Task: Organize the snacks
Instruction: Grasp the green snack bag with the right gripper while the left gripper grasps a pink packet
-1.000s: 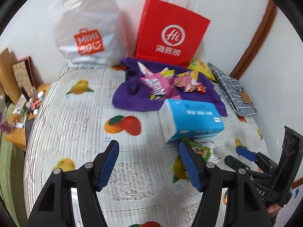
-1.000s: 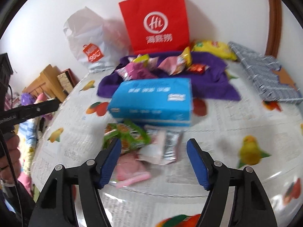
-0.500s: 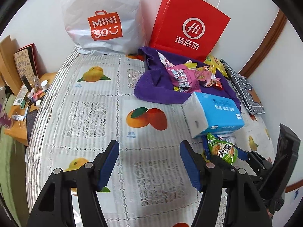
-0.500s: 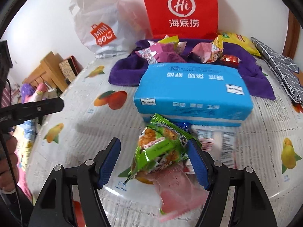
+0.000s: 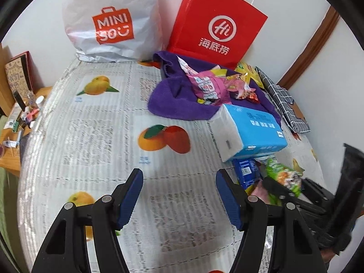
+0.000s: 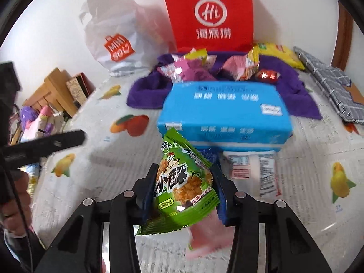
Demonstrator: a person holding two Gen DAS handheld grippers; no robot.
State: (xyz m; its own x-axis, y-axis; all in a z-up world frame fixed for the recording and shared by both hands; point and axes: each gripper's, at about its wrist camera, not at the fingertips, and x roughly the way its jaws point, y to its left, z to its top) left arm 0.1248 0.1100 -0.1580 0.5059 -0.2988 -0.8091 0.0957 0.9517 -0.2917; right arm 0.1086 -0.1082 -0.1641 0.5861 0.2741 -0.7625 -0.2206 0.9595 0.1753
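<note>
**Green snack packet clamped in the right jaws**

The right gripper (image 6: 185,190) holds a green snack packet (image 6: 182,182): its jaws press on both sides of the packet, whose lower edge hangs toward the camera and hides much of the blue pads. Just beyond the jaws lies a blue tissue pack (image 6: 225,113), with a white wrapper (image 6: 252,170) beside the right jaw, its print too blurred to read. A pink packet (image 6: 202,236) under the jaws is smeared and mostly hidden.

The left gripper (image 5: 179,195) hangs over the fruit-print table (image 5: 91,136), jaws wide apart with nothing between them. Far ahead of them, a purple cloth (image 5: 179,100) carries a heap of pink and yellow snack packets (image 5: 211,86). Behind stand a red paper bag (image 5: 216,29), its handles cut off, and a white Miniso bag (image 5: 111,18).
</note>
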